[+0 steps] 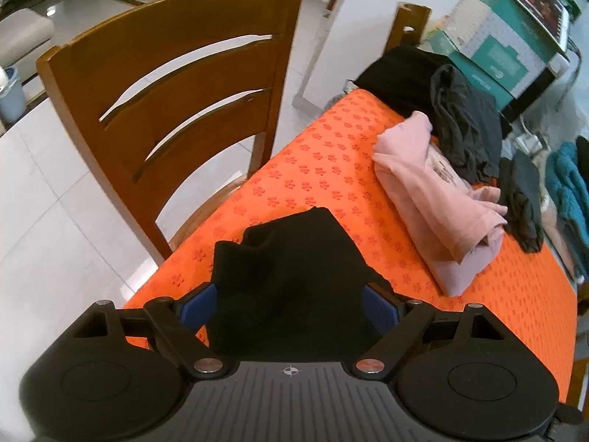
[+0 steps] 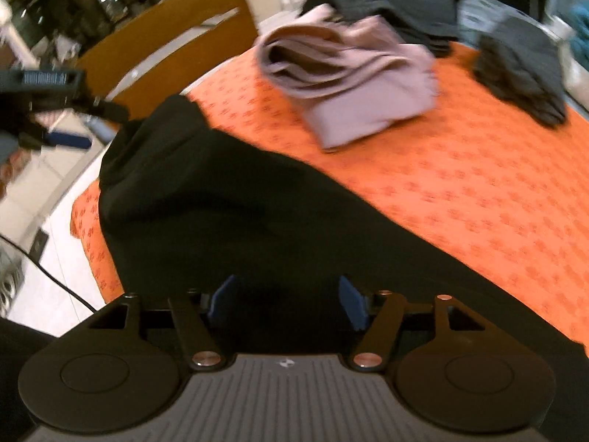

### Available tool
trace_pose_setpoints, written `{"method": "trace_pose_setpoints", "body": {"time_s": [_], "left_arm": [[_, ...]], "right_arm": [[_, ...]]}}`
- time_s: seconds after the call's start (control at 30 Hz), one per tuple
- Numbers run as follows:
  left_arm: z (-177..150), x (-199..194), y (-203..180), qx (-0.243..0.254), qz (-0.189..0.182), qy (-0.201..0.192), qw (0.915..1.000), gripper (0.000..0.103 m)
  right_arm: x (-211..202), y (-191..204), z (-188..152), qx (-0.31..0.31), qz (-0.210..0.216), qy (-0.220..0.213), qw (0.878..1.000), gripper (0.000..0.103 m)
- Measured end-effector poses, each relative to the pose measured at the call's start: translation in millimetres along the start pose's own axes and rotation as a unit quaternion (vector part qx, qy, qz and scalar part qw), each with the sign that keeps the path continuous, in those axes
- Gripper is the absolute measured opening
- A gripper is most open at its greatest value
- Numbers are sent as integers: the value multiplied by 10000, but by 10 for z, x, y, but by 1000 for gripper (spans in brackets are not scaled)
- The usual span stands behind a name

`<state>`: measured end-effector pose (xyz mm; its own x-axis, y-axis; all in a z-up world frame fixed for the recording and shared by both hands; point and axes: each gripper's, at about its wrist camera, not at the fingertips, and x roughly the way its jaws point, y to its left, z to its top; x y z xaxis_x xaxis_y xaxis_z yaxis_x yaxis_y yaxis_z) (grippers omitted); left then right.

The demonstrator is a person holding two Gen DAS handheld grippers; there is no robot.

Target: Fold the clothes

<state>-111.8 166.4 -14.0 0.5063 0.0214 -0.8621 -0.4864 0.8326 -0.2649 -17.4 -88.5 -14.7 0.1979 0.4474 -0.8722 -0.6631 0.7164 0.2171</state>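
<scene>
A black garment lies on the orange patterned table cover. My left gripper is open, its blue pads wide apart with the black cloth bunched between them. In the right wrist view the same black garment stretches across the table's near corner. My right gripper is open over it, the cloth lying between the blue pads. The left gripper shows at the far left of that view, blurred.
A folded pink garment lies mid-table, also in the right wrist view. Dark grey clothes and a black pile lie behind it. A wooden chair stands at the table's left. Boxes stand at the back.
</scene>
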Motion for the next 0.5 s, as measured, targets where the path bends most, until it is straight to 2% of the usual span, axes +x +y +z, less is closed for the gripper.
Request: {"method": "trace_pose_setpoints", "body": {"time_s": [0.1, 0.17, 0.2, 0.27, 0.33, 0.4, 0.5], "left_arm": [[24, 6, -19, 317, -84, 38, 9995, 90], [31, 15, -52, 559, -141, 70, 9983, 91], [30, 20, -67, 657, -165, 82, 9977, 91], [33, 39, -96, 796, -234, 120, 9965, 91], [32, 73, -121, 818, -309, 183, 9960, 91], [25, 110, -160, 821, -363, 245, 9957, 91], [7, 143, -230, 779, -424, 288, 9956, 91]], "right_arm": [[207, 212, 16, -269, -224, 163, 9993, 70], [261, 336, -19, -557, -503, 85, 9971, 72], [277, 383, -29, -662, -626, 75, 9958, 70], [275, 411, -49, -711, -778, 12, 9944, 59], [229, 387, -55, -601, -918, -42, 9940, 21], [153, 298, -67, -315, -862, -57, 9958, 5], [-13, 184, -126, -41, -939, -148, 9955, 4]]}}
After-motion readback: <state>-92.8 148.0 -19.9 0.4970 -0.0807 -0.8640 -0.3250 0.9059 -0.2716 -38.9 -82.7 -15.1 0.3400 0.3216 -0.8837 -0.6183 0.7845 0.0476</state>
